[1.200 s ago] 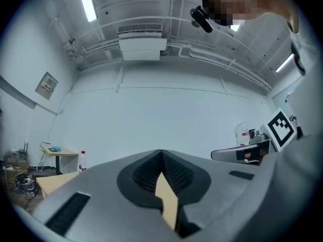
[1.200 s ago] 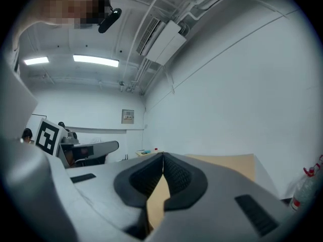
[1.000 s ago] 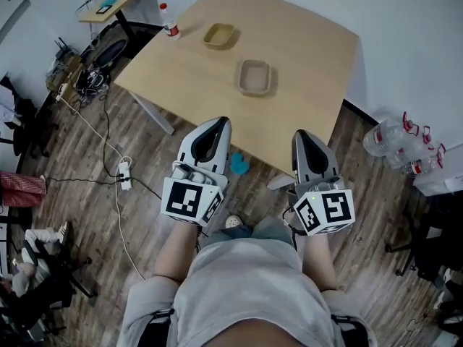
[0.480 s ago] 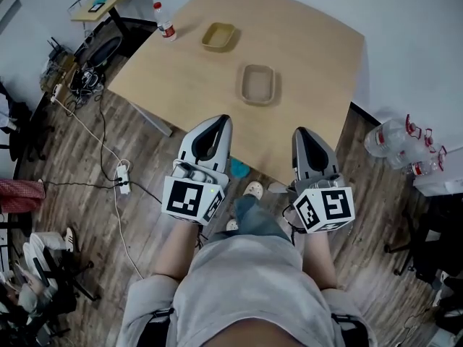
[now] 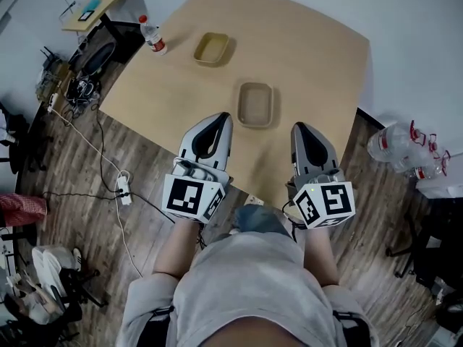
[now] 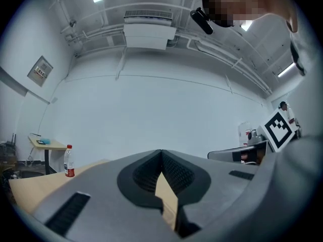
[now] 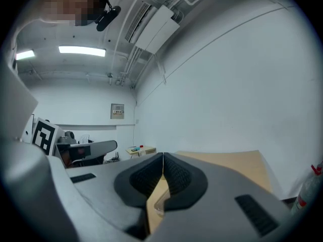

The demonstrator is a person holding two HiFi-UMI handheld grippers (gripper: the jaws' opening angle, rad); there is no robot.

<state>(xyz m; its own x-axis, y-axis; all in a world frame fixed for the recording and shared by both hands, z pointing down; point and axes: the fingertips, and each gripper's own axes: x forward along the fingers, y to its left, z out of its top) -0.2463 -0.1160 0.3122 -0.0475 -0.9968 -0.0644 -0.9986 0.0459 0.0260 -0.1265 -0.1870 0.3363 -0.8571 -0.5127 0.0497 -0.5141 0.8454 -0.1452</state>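
Both grippers are held side by side over the near edge of a light wooden table [image 5: 304, 42]. In the head view my left gripper [image 5: 221, 116] has its jaws closed with nothing between them. My right gripper [image 5: 299, 126] is shut and empty too. A tan rectangular tray [image 5: 255, 105] lies on the table just beyond and between the two tips. A second, yellowish tray [image 5: 211, 48] sits farther back. The left gripper view shows its jaws [image 6: 161, 152] meeting, pointed at a white wall. The right gripper view shows its jaws [image 7: 163, 156] meeting above the tabletop [image 7: 237, 168].
A red-capped water bottle [image 5: 151, 35] stands at the table's far left edge, seen as a bottle [image 6: 69, 161] in the left gripper view. A small side desk [image 5: 98, 4], floor cables with a power strip [image 5: 123, 190], and several empty bottles [image 5: 409, 150] surround the table.
The person has stepped forward: the table has drawn nearer and both grippers now reach over its near edge. Both stay shut and side by side.
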